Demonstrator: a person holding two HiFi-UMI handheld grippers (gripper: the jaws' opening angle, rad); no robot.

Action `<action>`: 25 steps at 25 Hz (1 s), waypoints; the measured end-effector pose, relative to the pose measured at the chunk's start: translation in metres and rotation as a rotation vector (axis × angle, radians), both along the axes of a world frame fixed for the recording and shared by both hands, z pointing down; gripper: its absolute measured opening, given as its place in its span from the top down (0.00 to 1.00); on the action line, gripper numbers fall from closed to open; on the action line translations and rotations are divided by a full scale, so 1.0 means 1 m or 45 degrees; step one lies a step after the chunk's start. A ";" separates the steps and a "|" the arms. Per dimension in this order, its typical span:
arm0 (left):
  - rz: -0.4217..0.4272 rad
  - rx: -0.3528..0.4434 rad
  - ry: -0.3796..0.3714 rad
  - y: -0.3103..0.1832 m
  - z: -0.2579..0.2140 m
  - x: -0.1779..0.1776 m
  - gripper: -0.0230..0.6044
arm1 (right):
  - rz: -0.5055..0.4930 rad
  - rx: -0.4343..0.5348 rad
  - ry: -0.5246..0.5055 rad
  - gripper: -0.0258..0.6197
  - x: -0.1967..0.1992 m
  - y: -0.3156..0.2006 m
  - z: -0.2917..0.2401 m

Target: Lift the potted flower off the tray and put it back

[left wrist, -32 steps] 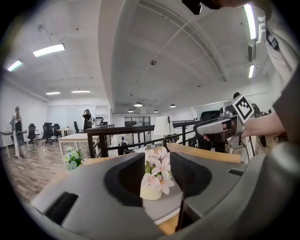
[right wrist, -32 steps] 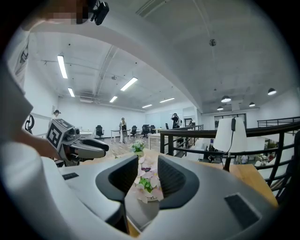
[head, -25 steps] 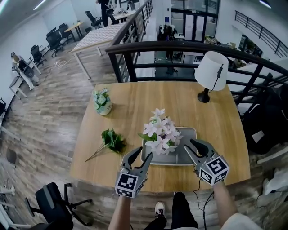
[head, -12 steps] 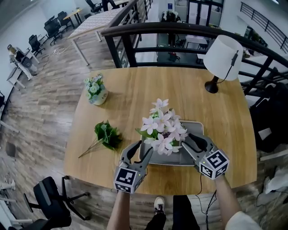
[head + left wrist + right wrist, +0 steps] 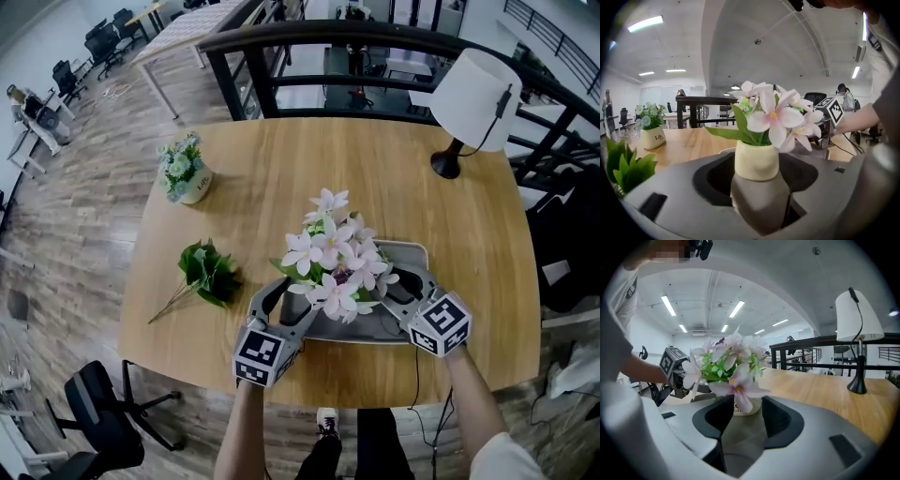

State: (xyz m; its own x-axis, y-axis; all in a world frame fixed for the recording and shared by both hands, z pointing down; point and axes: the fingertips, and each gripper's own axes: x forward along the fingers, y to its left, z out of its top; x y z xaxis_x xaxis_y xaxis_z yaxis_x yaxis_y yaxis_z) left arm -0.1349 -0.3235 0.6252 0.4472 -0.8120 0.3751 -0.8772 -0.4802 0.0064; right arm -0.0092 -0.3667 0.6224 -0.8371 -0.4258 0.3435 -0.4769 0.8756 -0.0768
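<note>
The potted flower (image 5: 333, 258), pale pink blooms in a cream pot (image 5: 757, 161), stands upright on the grey tray (image 5: 375, 328) near the table's front edge. My left gripper (image 5: 289, 302) flanks the pot from the left and my right gripper (image 5: 392, 292) from the right. Both sets of jaws have just been opening. The pot stands between each pair with dark gaps at its sides, so the pads do not press on it. In the right gripper view the pot (image 5: 750, 405) is half hidden behind a drooping bloom.
A small pot of blue-white flowers (image 5: 186, 173) stands at the table's far left, and a green leaf sprig (image 5: 206, 277) lies left of the tray. A white lamp (image 5: 473, 94) is at the back right, with a black railing (image 5: 309, 42) behind the table.
Both grippers came down with the potted flower onto the tray, and their jaws spread apart from the pot.
</note>
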 end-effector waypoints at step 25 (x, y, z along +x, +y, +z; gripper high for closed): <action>0.168 -0.053 0.057 -0.018 0.017 0.015 0.41 | -0.228 -0.017 0.136 0.59 -0.041 -0.002 0.035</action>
